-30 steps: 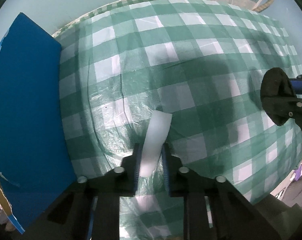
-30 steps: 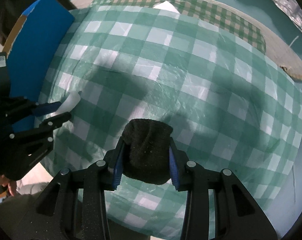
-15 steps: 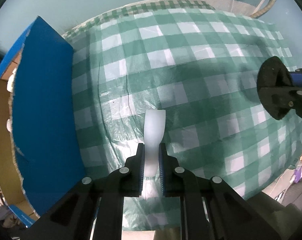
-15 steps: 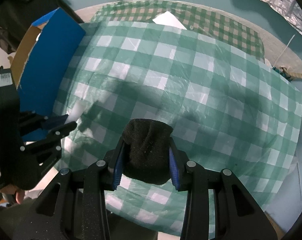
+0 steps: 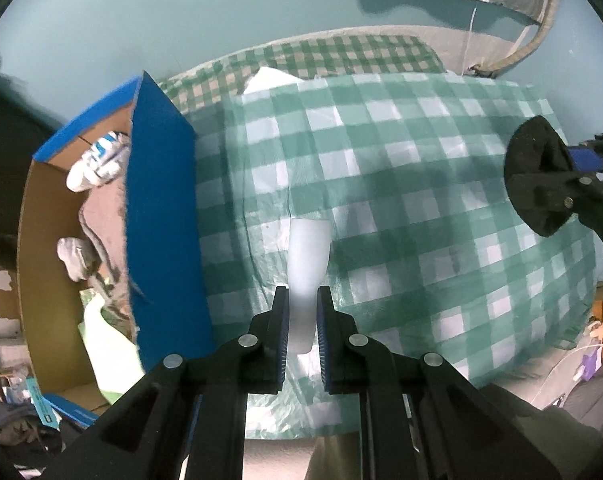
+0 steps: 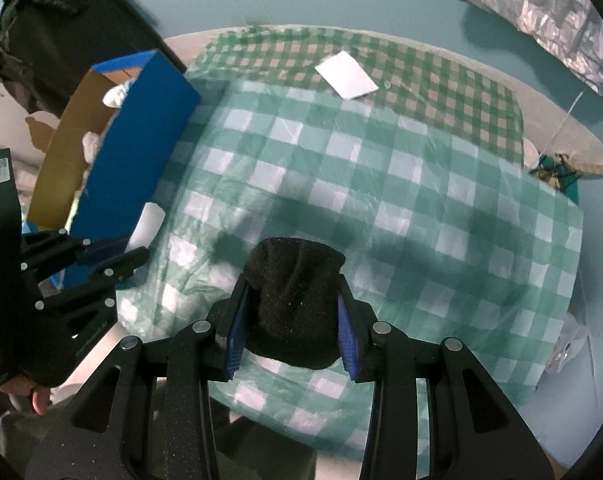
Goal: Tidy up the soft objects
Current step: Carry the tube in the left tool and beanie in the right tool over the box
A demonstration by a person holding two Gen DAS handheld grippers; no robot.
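The left tool is clamped on a pale white strip of soft material, possibly foam or folded cloth; the blur makes it hard to name more closely. The strip stands up out of the jaws and points forward, held in the air above the green-and-white checked plastic cover that is spread over the tabletop. From the right wrist view the same strip shows just beside the blue outer wall of the box, with the left tool low at the left edge.

The right tool is closed around a black knitted sock, bunched into a thick roll that fills the gap between the blue pads. In the left wrist view that sock hangs at the far right, pinched in the right tool, well apart from the white strip.

To the left stands an open cardboard box with blue outer faces and brown inner walls. Inside it lie soft things: a white-and-blue sock, a brownish cloth and a small white bundle.

Beyond the plastic cover a smaller-checked green-and-tan cloth covers the far part of the tabletop, and a flat white sheet lies on it.
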